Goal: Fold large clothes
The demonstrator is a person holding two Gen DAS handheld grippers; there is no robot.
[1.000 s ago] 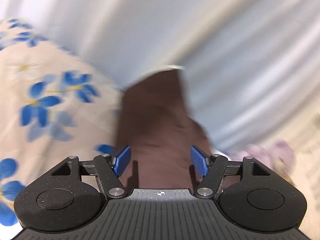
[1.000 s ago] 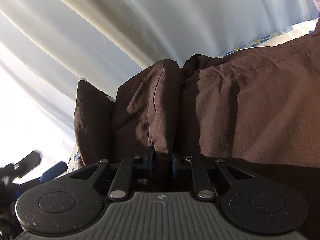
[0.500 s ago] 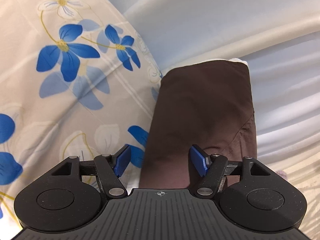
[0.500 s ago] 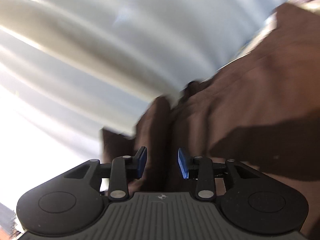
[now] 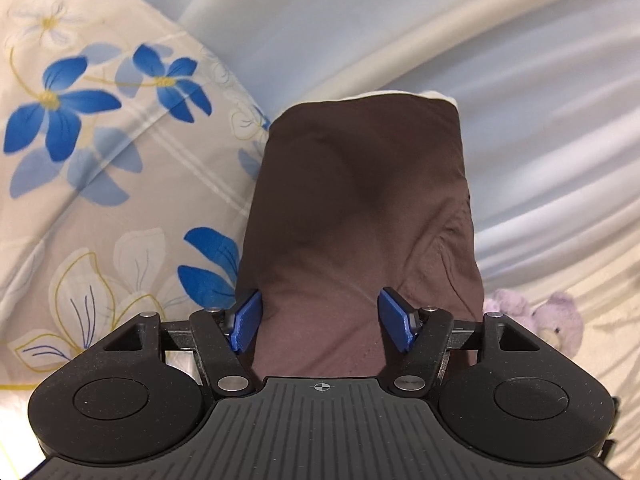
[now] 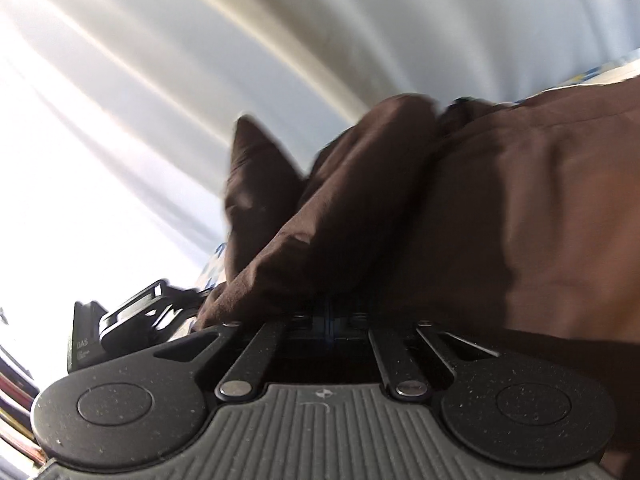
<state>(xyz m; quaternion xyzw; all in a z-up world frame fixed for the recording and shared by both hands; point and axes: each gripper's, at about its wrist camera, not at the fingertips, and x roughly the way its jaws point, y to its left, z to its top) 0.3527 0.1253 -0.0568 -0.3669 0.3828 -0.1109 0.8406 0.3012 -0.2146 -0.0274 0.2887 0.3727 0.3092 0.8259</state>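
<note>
Brown garment (image 5: 360,208) laid out on floral bedsheet (image 5: 100,168), stretching straight ahead of left gripper (image 5: 322,322). Left jaws spread wide, closing a bit; cloth sits under and between blue pads (image 5: 394,318), neither pad pressing it. Purple plush toy (image 5: 536,320) just off to its right, pale curtain (image 5: 440,32) further ahead. Right gripper (image 6: 328,320) pressed together, brown fold bunched right over its tips; looks pinched, though pads mostly buried. Left gripper's black frame pokes in at its left.
</note>
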